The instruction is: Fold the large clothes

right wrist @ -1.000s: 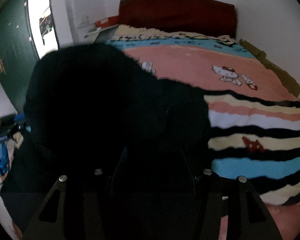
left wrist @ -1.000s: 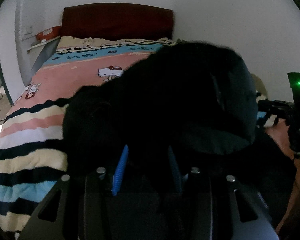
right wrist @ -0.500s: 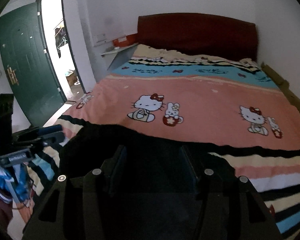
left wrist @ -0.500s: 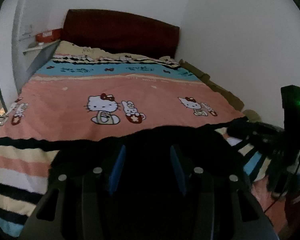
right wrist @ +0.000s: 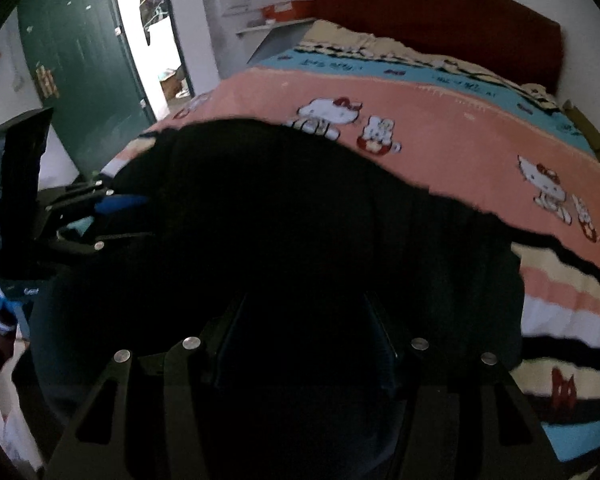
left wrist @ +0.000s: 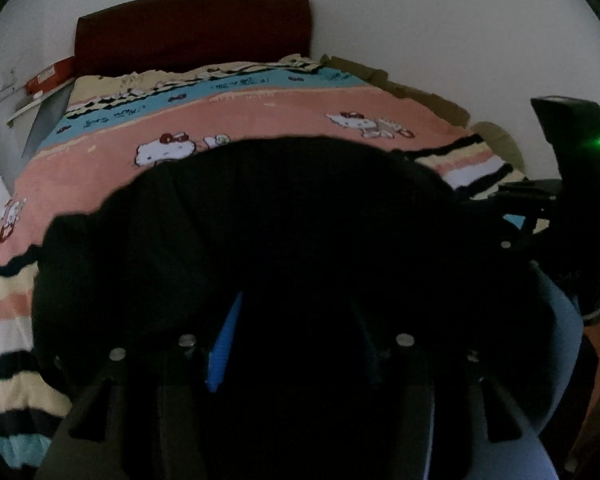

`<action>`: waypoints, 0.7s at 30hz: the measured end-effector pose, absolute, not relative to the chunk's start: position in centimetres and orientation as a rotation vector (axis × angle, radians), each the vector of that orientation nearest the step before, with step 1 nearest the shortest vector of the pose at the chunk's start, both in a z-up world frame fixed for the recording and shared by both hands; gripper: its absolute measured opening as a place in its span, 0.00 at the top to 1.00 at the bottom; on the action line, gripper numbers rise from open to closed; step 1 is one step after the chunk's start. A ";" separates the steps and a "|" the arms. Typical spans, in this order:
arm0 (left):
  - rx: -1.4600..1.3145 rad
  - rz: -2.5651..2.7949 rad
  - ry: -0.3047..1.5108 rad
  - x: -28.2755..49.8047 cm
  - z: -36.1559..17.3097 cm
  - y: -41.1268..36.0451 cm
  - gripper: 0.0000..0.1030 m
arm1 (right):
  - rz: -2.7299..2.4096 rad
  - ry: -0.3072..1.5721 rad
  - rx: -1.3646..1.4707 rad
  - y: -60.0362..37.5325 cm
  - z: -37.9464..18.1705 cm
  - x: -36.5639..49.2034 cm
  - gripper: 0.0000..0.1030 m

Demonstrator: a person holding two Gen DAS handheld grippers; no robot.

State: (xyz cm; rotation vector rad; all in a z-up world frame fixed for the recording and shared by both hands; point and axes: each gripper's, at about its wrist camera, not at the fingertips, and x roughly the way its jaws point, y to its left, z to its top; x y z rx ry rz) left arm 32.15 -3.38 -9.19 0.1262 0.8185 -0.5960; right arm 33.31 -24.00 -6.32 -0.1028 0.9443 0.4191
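Note:
A large black garment [left wrist: 292, 216] lies spread over the near half of the bed and fills the lower part of both views [right wrist: 300, 208]. My left gripper [left wrist: 296, 300] points down onto it with its jaws opening. One blue pad [left wrist: 224, 344] shows, and black cloth lies between the fingers. From the right wrist view the left gripper [right wrist: 140, 218] sits at the garment's left edge with its fingers apart. My right gripper [right wrist: 305, 296] is over the garment's other side with dark cloth between its fingers. Whether those fingers press on the cloth is lost in the darkness.
The bed [left wrist: 280, 116] has a pink cartoon-cat cover with striped bands and a dark red headboard [left wrist: 192, 28]. A white wall runs along its right side. A green door [right wrist: 80, 52] and a lit doorway stand to the left. A shelf with a red box [left wrist: 48, 78] is beside the headboard.
A second ago the black garment was raised high in front of both cameras. Half a second ago it lay low at the near edge. Now it reaches farther up the bed, and the left fingers stand wider apart.

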 end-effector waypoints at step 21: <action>0.066 -0.473 0.831 30.6 -9.6 -3.8 0.48 | 0.315 1.008 -0.074 -24.0 -8.7 31.9 0.45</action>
